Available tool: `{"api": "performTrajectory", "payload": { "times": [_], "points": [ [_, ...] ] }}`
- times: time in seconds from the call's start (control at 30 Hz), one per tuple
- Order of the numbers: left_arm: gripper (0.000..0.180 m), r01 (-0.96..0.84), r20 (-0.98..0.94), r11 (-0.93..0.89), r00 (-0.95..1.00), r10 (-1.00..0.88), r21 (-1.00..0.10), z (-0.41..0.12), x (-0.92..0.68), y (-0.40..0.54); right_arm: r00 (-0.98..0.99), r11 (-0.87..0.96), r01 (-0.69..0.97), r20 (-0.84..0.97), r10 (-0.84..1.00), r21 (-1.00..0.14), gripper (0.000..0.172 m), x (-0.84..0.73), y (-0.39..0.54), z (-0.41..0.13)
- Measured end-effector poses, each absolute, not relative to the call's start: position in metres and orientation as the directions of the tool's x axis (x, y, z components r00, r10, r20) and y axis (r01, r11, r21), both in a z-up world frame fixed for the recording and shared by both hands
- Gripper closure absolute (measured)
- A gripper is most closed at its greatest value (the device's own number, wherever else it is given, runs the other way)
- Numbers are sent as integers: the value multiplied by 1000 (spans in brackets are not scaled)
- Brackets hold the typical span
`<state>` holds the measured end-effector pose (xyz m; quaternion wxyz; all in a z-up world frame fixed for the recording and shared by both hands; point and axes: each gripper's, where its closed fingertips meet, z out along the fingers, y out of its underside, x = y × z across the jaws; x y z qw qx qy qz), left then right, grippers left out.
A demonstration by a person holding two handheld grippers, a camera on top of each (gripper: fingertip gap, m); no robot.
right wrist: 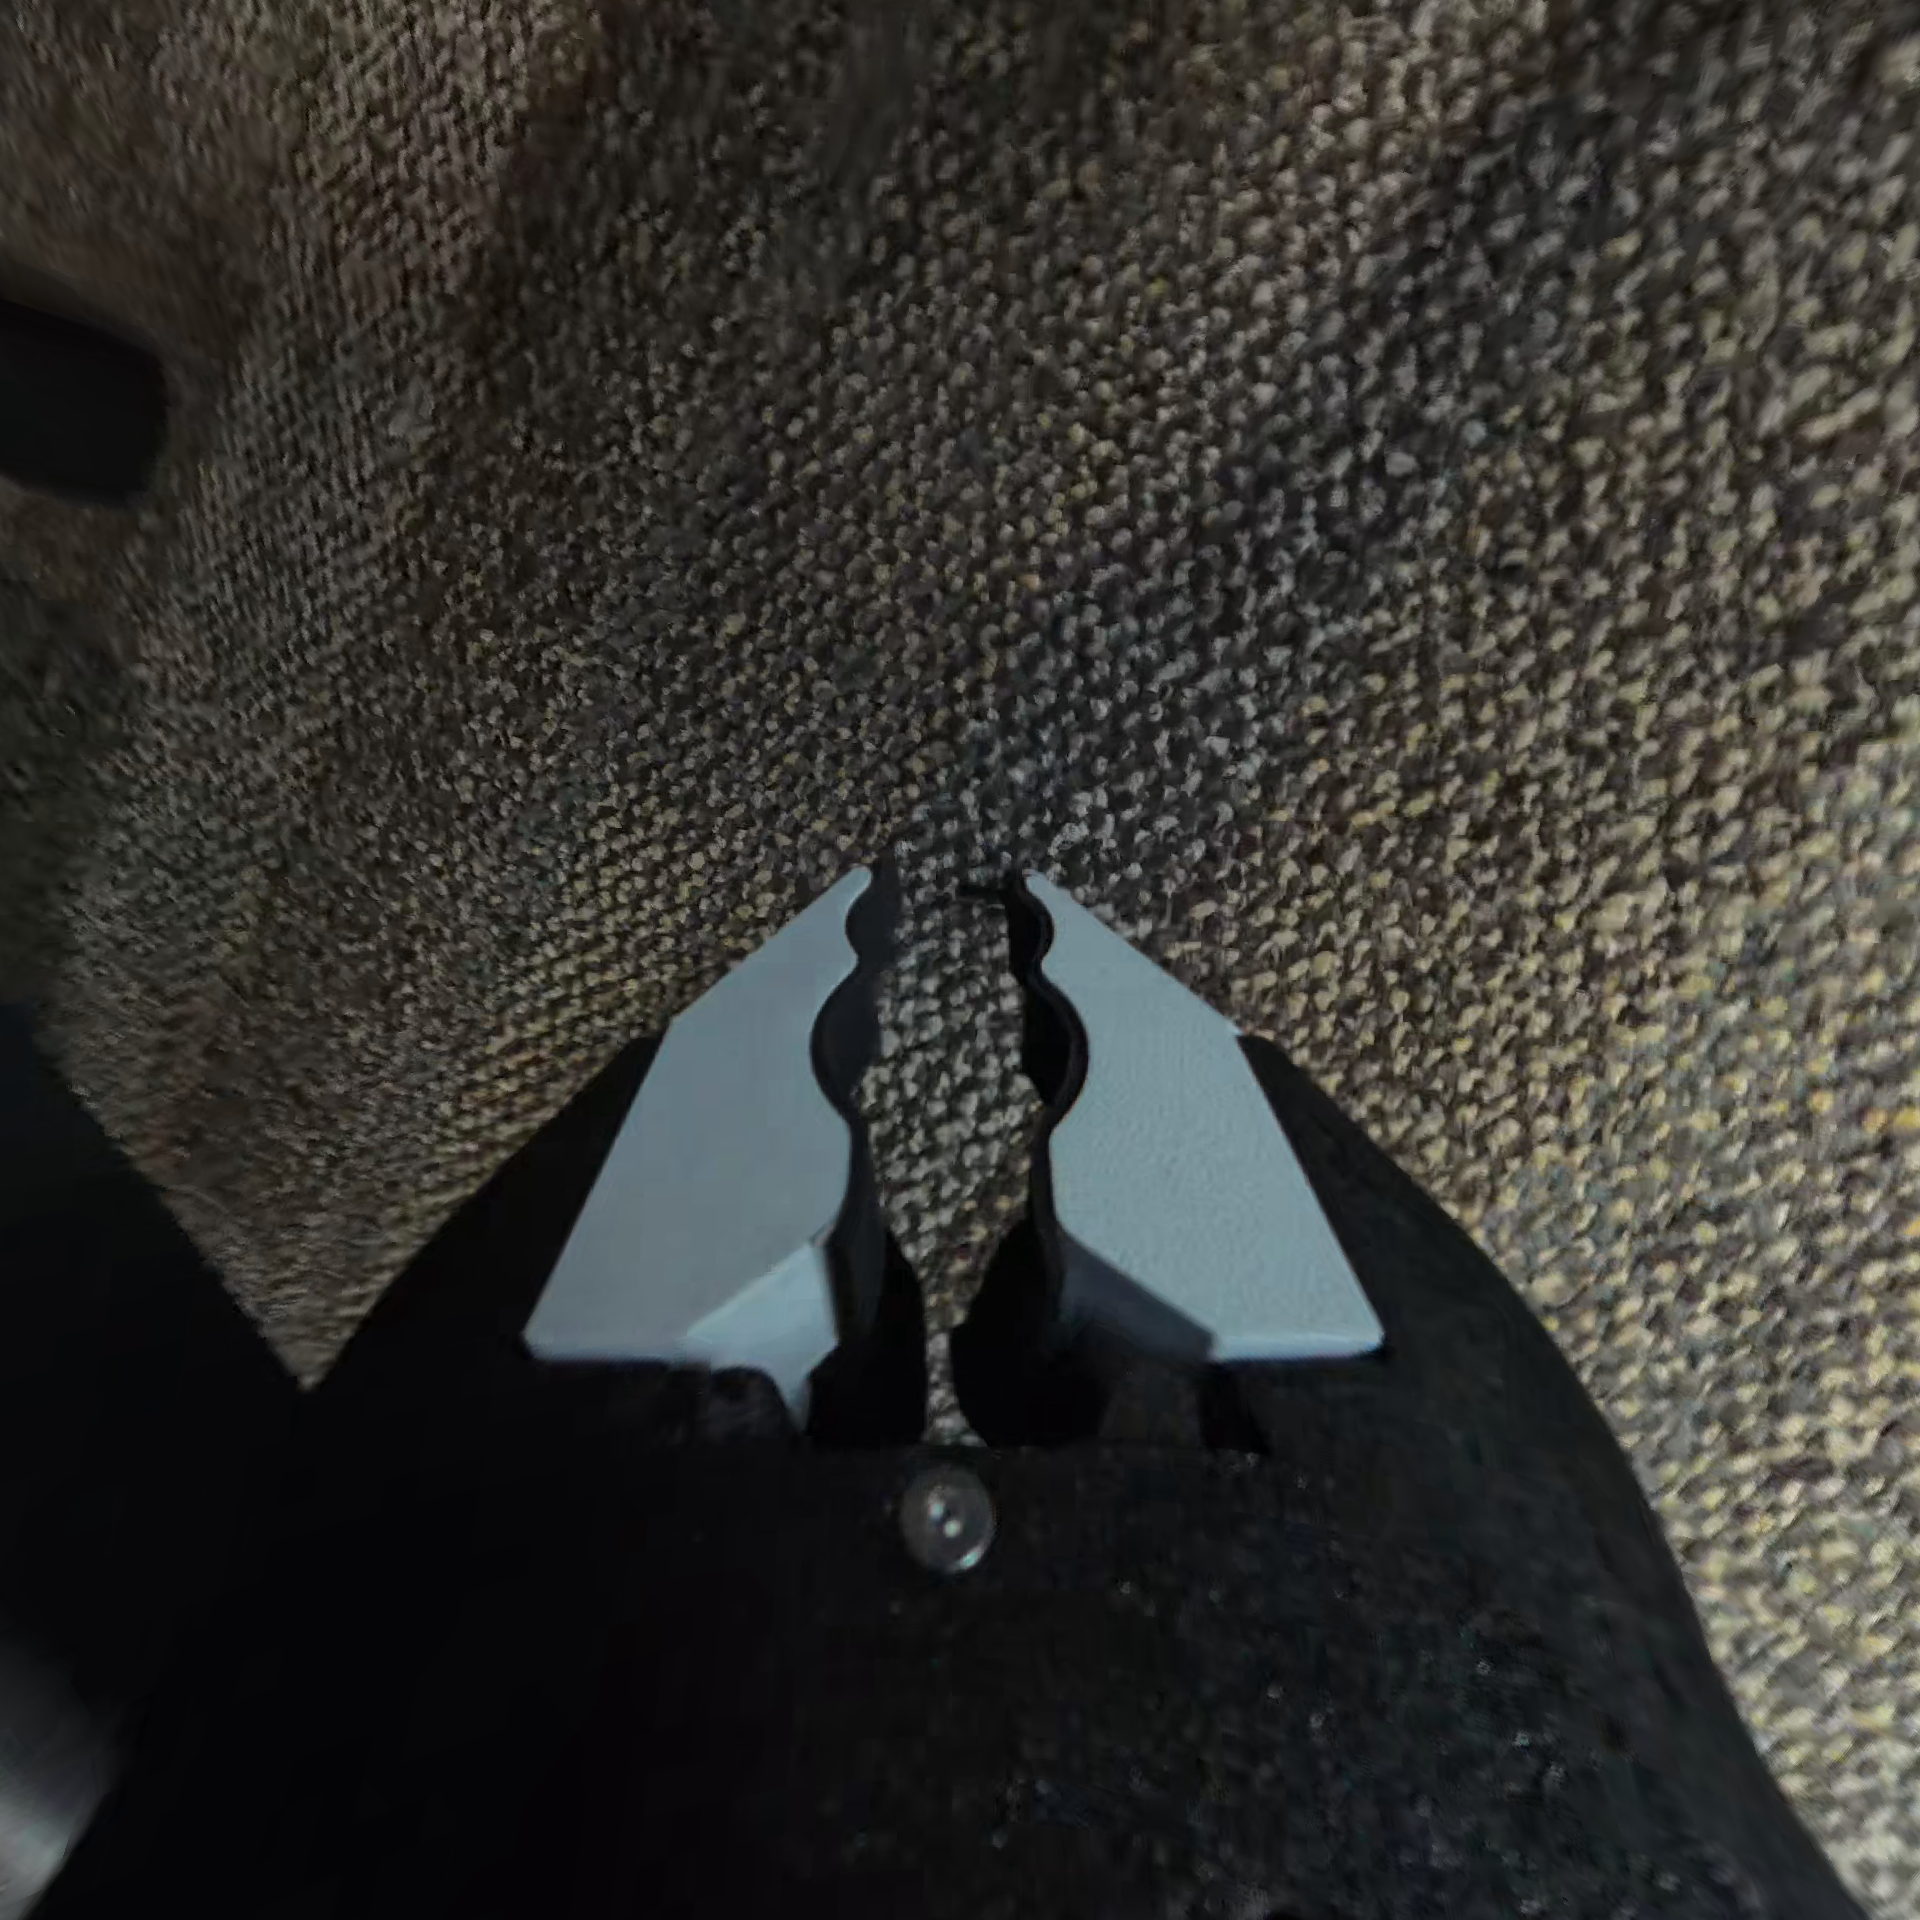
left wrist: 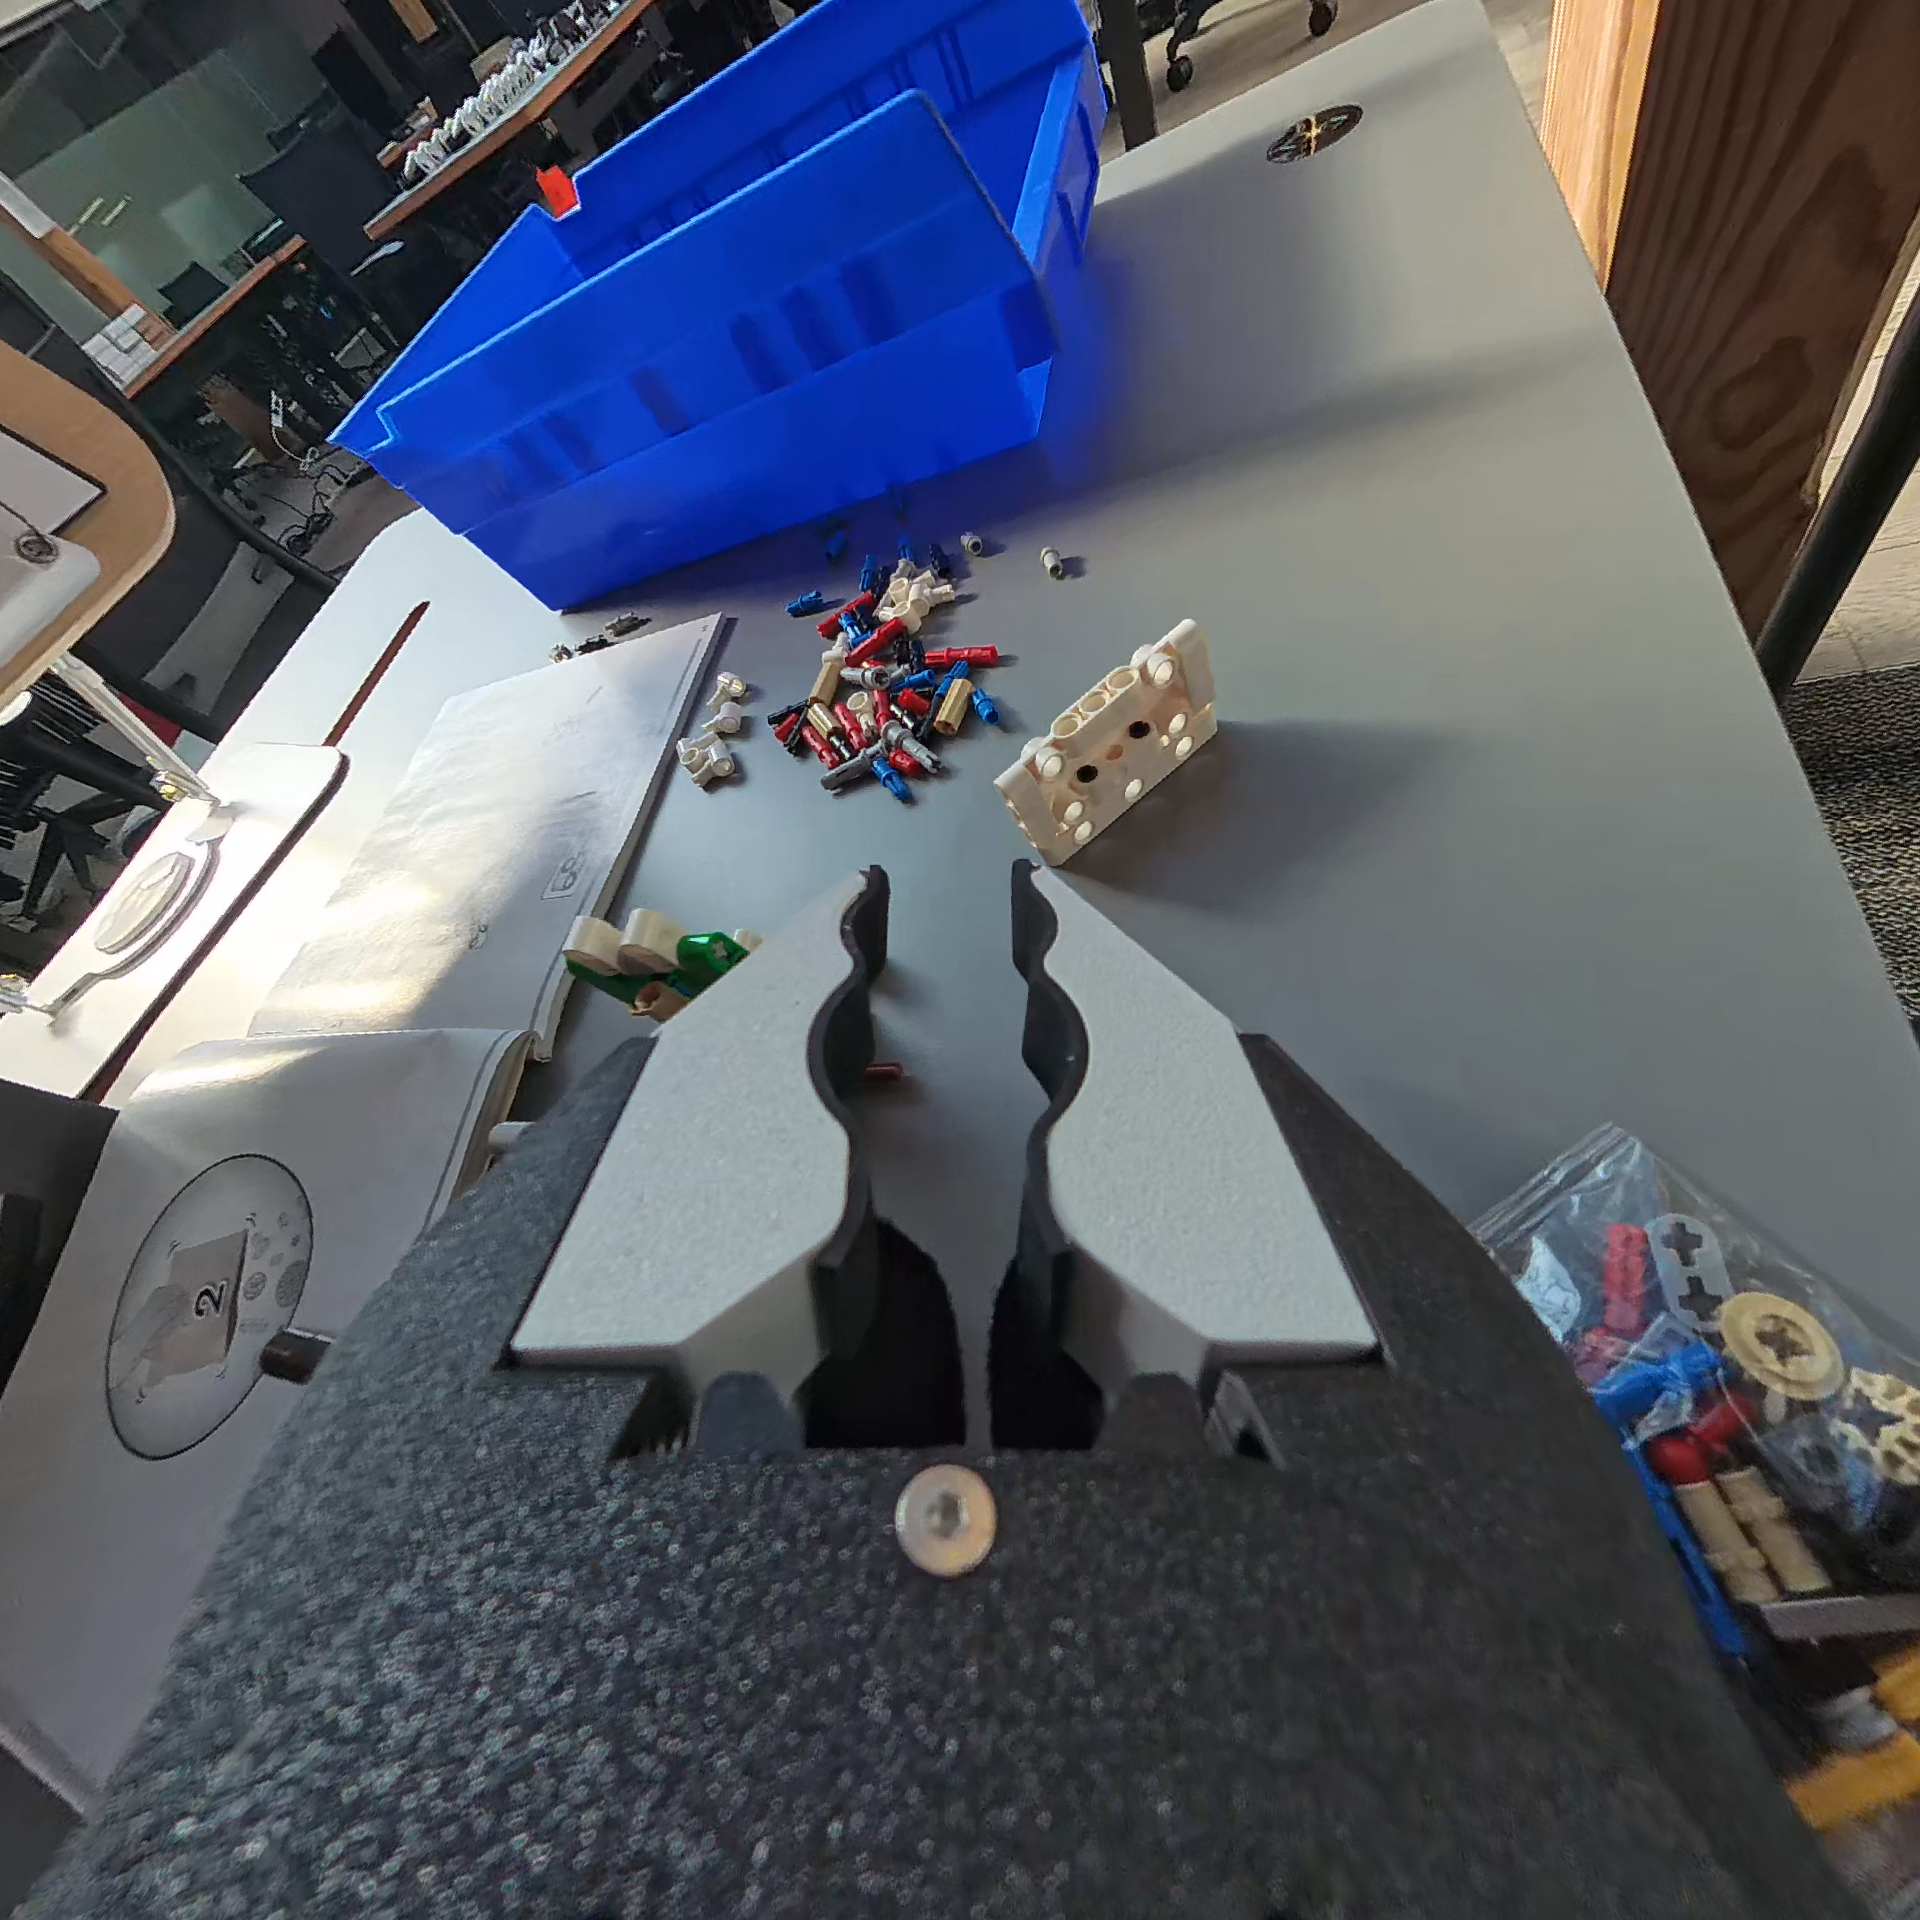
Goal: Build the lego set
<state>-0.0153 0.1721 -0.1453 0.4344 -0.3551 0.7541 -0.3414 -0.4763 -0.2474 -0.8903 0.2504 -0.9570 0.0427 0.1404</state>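
Left view: my left gripper [left wrist: 950, 883] hangs over the grey table [left wrist: 1351, 520], jaws a bit apart and holding nothing, a white frame [left wrist: 1117, 753] and a pile of pins [left wrist: 888, 686] just ahead. Right view: right gripper [right wrist: 948, 883] slightly open, bare, over carpet [right wrist: 1143, 416].

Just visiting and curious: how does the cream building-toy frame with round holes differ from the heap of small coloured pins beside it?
The cream frame is one large block, propped tilted; the heap of pins is many tiny pieces lying flat. The frame is a single colour; the pins mix red, blue, black and tan. Both rest on the grey table, beyond the open left gripper.
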Motion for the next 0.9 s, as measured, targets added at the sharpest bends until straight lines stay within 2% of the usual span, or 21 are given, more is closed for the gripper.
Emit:
{"api": "performTrajectory", "payload": {
  "times": [0.1, 0.17, 0.3, 0.43, 0.53, 0.7, 0.9],
  "points": [
    [159, -224, -410, 512, -378, -830, -829, -143, -17, 171, 977, -872, 24, -172, 123, -489, 150, -476, -251, -907],
    [159, -215, -414, 515, -382, -827, -830, -143, -18, 169, 979, -872, 60, -142, 147, -486, 150, -475, -258, -912],
    [160, -206, -431, 536, -398, -810, -818, -145, -19, 166, 982, -874, -52, -185, 43, -482, 147, -474, -265, -918],
    [161, -199, -458, 565, -405, -792, -801, -147, -20, 163, 983, -858, -73, -180, 22, -508, 148, -480, -252, -912],
    [161, -197, -469, 576, -405, -785, -793, -148, -20, 163, 996, -885, -40, -87, 0, -464, 152, -471, -254, -919],
    [161, -204, -468, 576, -403, -786, -791, -149, -19, 163, 988, -890, -108, -146, -47, -443, 151, -477, -250, -914],
    [161, -203, -477, 585, -405, -780, -785, -150, -20, 162, 972, -899, -228, -142, -188, -374, 152, -475, -248, -911]
  ]
}}
